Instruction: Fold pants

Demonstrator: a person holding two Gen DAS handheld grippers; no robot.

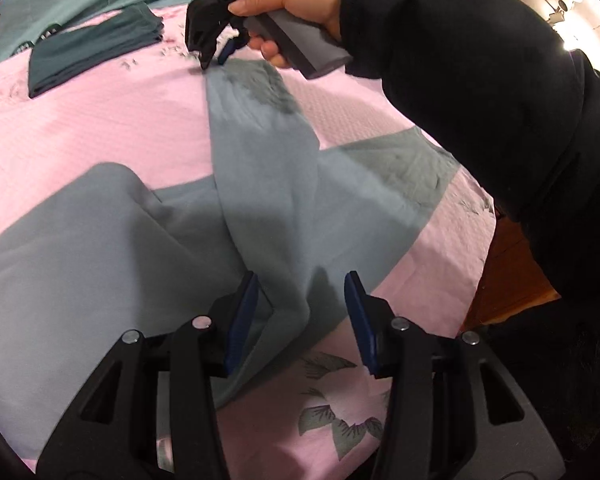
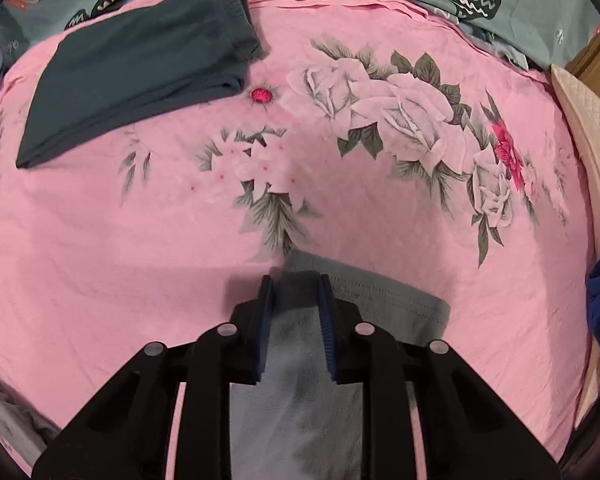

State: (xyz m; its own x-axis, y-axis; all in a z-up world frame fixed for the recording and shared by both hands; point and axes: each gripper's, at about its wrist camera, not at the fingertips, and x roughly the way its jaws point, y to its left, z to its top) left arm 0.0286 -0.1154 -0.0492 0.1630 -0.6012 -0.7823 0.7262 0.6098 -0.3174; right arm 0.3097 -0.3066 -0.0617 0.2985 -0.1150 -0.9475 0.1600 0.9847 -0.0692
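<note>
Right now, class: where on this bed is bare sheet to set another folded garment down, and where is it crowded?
Free: the pink sheet between the folded dark pants and the grey pants, and the flowered stretch right of the dark pants. Crowded: the near side, where the grey pants spread under both hand-held grippers.

Open pink bedspread fills the frame's centre and left; folded dark pants block the upper left, a white pillow bounds the right edge.
</note>
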